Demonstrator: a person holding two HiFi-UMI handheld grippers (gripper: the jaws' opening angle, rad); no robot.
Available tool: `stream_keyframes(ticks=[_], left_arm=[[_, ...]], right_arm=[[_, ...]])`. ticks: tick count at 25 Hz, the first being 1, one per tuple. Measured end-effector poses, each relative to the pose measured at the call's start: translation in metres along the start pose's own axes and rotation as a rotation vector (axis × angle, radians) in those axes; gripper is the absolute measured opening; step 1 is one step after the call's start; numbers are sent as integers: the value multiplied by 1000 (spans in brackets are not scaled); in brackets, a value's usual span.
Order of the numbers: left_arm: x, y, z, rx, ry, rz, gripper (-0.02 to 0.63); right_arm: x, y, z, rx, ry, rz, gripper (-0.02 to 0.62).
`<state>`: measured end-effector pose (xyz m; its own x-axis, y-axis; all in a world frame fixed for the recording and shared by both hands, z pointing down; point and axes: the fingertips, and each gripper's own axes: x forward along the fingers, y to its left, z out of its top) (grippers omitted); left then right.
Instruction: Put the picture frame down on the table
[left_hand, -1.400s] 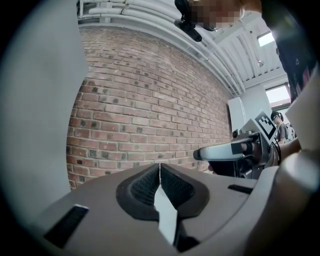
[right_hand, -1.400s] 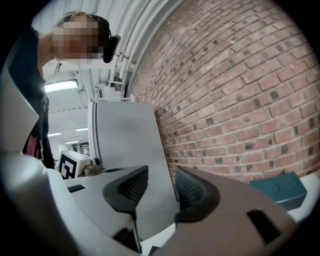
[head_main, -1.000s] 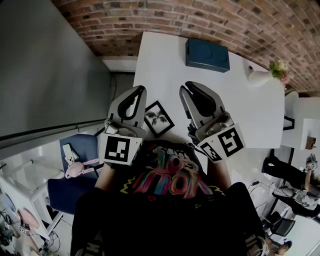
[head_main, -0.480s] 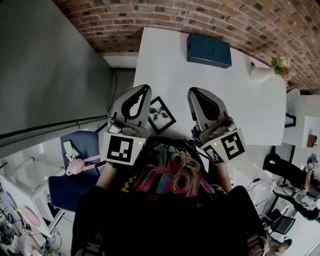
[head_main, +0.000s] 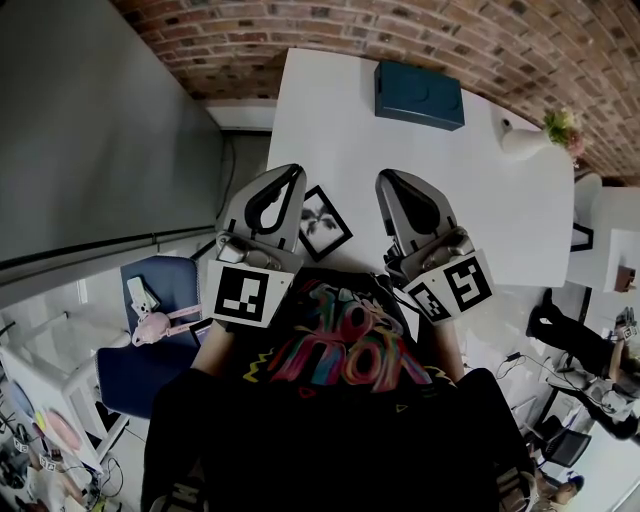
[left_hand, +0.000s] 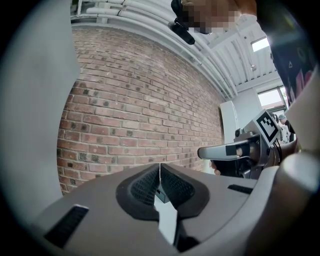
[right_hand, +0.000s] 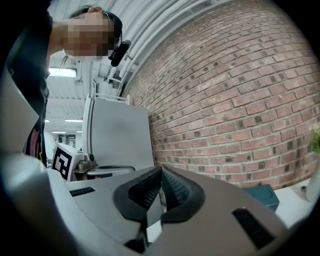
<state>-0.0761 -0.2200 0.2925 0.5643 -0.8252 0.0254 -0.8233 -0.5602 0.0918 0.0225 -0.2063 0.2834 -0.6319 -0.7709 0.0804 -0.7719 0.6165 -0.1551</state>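
While both tools hover over the near part of the white desk (head_main: 330, 110), their jaws stand pressed together. The left tool (head_main: 292, 175) has its ribbed pads closed tip to tip with nothing between them, and the right tool (head_main: 384, 180) is closed the same way and empty. Each carries its marker cube at the back, close to the person's dark shirt (head_main: 335, 355) with its colourful print.

Between the two tools, closer to the left one, the picture frame (head_main: 322, 222) lies flat on the desk. It is turned cornerwise, a black rim round a black-and-white print. Its left corner sits just beside the left tool's inner side; whether they touch cannot be told.

Ahead of the right tool and well apart from it, a dark blue box (head_main: 418, 93) rests near the desk's far edge. Further to the right of that tool stands a white vase (head_main: 520, 146) with flowers. Beyond the desk rises a brick wall (head_main: 400, 30). Out to the left of the left tool is a grey partition (head_main: 100, 130), and behind that tool, lower down, a blue chair (head_main: 150, 375).
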Motion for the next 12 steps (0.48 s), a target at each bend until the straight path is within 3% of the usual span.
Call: stream_keyframes(ticks=[12], left_arm=[[-4,-2,1,3,-1,6,29]], right_arm=[[-2,2,1,5,-4,13,18]])
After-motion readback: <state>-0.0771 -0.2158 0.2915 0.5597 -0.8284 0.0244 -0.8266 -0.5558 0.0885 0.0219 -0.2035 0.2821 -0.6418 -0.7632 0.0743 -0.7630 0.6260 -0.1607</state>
